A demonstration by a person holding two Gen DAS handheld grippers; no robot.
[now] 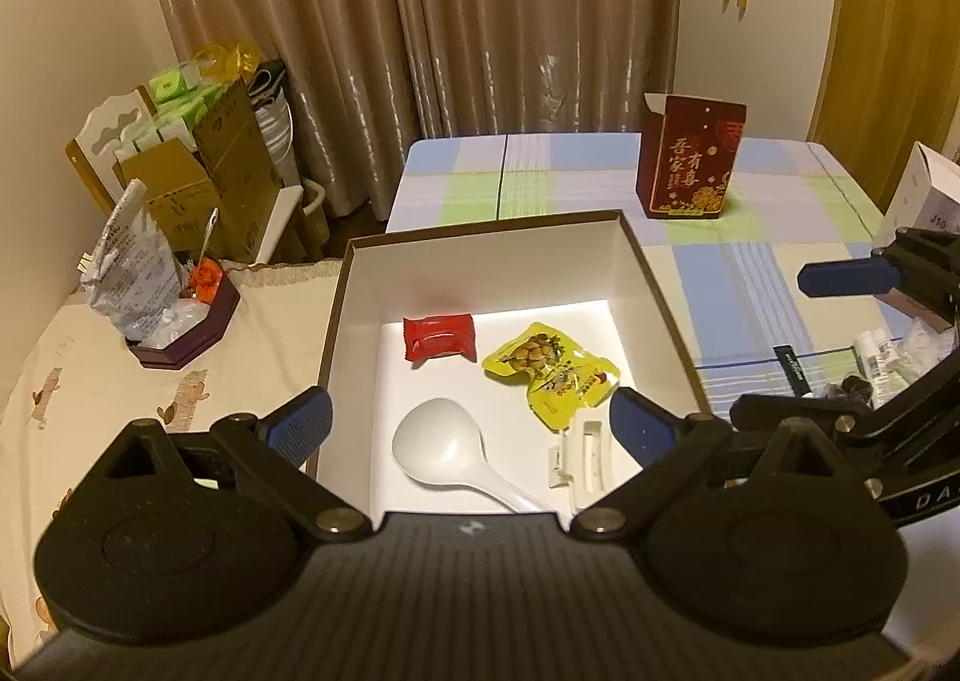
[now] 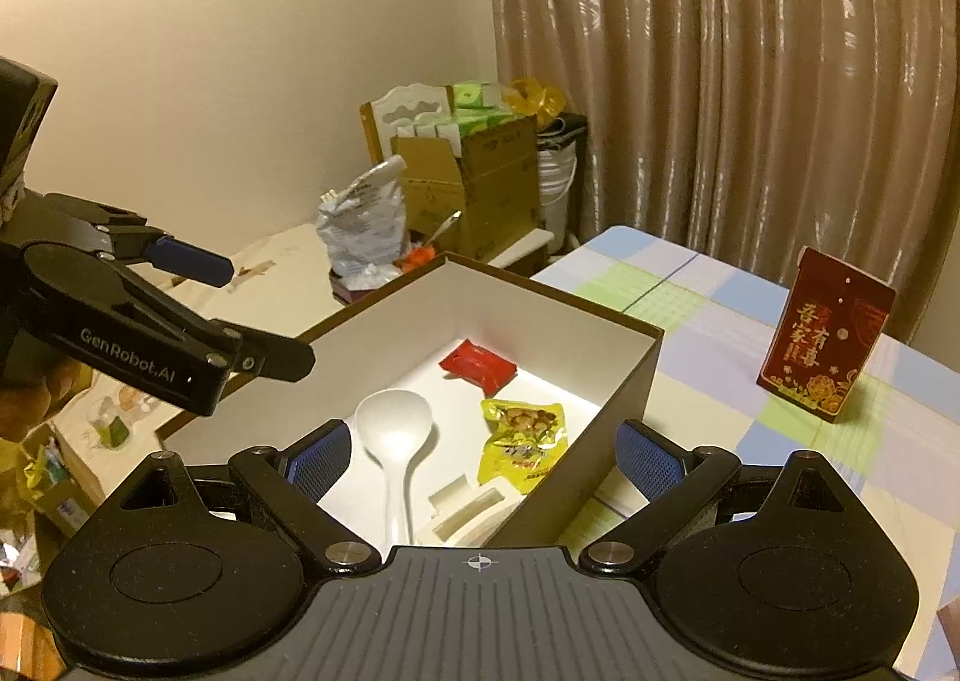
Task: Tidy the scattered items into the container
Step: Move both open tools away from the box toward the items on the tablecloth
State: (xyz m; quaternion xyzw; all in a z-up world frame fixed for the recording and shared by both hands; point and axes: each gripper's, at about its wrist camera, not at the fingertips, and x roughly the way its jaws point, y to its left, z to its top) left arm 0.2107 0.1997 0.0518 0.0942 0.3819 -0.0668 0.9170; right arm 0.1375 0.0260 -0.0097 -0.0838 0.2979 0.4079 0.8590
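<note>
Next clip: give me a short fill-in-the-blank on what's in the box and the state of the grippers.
1. The white spoon lies inside the ____.
2. The red packet lies beside a ____ snack pouch.
3. Both grippers' fingers are ____ and hold nothing.
4. The dark red carton stands ____ the box.

Missing: box; yellow; open; outside

The black left gripper (image 1: 470,425) hangs empty, its blue-padded fingers (image 1: 303,422) spread wide. The black right gripper (image 2: 483,452) at its 3 o'clock is likewise parted and empty.
</note>
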